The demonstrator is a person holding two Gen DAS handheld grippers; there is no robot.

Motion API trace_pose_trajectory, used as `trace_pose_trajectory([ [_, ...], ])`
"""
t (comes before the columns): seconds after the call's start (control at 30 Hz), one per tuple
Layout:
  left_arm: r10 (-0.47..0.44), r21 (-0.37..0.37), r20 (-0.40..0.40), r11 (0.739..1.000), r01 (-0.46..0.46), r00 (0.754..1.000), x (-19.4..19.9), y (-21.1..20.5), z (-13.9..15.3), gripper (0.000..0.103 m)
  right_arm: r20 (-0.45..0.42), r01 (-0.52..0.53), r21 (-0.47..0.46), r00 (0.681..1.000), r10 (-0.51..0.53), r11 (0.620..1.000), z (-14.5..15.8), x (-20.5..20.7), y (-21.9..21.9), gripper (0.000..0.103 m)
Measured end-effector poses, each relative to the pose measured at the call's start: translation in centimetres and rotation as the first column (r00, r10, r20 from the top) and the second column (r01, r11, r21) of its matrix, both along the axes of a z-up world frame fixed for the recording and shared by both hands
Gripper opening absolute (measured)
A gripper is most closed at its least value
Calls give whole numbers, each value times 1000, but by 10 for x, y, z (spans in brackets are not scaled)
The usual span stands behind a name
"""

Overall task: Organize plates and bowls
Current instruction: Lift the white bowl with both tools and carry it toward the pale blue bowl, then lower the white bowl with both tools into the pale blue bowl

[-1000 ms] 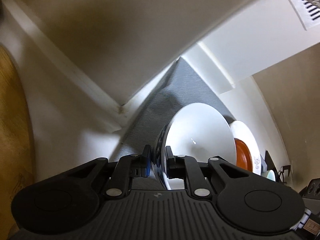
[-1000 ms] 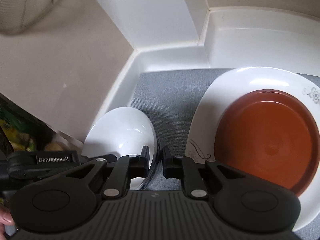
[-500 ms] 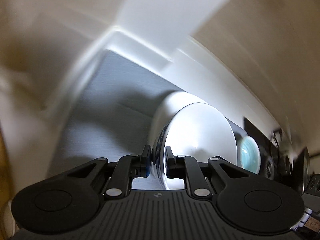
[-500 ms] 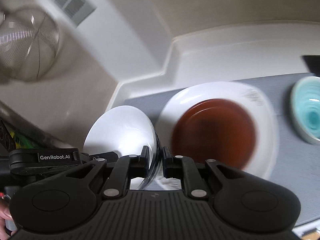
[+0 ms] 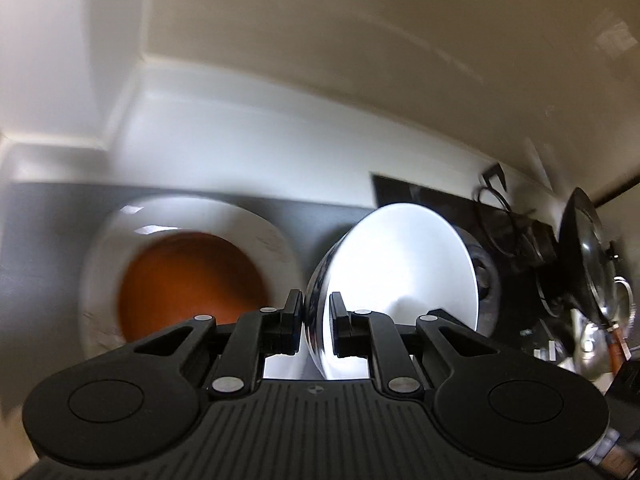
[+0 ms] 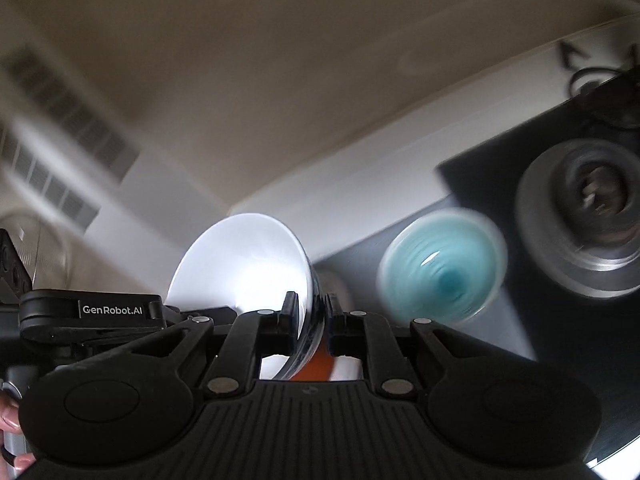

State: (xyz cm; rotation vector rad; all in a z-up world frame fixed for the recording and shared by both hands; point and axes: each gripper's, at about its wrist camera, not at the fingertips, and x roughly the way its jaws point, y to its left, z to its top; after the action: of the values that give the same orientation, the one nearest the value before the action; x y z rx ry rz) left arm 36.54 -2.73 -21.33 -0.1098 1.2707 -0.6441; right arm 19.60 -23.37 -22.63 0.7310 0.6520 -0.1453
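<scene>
A white bowl with a dark glossy outside hangs in the air, tilted on its side. My left gripper is shut on its near rim. In the right wrist view the same white bowl sits in my right gripper, which is shut on the opposite rim. Below lies a brown plate stacked on a large white plate on a grey mat. A teal bowl rests on the mat to the right, blurred by motion.
A black stove top with a burner lies right of the mat. A pan with a glass lid stands at the far right. White wall and ledge run behind. A wall vent is at the left.
Both grippers have carried the white bowl up and to the right, away from the corner. The stacked plates now lie to its left, and the teal bowl and stove have come into view.
</scene>
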Motion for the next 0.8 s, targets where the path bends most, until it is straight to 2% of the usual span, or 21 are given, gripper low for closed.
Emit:
trace_pose_trajectory([
  [0.07, -31, -6, -65, 1000, 31, 997, 5, -20, -1, 15, 7, 26, -29, 1000, -26, 999, 6, -3, -20, 14],
  [0.13, -77, 6, -59, 997, 78, 995, 5, -40, -2, 15, 31, 46, -27, 998, -46, 999, 10, -4, -39, 14],
  [0.23, -97, 62, -47, 993, 100, 994, 3, -64, -6, 15, 39, 55, -45, 998, -53, 997, 8, 1, -54, 14],
  [0.33, -77, 109, -47, 991, 82, 996, 6, -81, -15, 15, 5, 75, -24, 997, -75, 997, -8, 7, -68, 14],
  [0.43, -48, 162, -57, 985, 57, 997, 10, -94, -27, 15, -29, 52, -6, 998, -53, 999, -30, 13, -72, 14],
  [0.6, 16, 292, -47, 957, -2, 999, 5, -116, -46, 17, -95, -9, -9, 995, 8, 1000, -58, 30, -75, 14],
  [0.7, 10, 332, -10, 943, -6, 1000, 3, -131, -50, 18, -112, -27, -29, 993, 23, 999, -67, 39, -79, 14],
  [0.8, 27, 354, -10, 935, -22, 1000, 7, -137, -57, 18, -124, -62, -31, 991, 57, 998, -75, 46, -85, 14],
])
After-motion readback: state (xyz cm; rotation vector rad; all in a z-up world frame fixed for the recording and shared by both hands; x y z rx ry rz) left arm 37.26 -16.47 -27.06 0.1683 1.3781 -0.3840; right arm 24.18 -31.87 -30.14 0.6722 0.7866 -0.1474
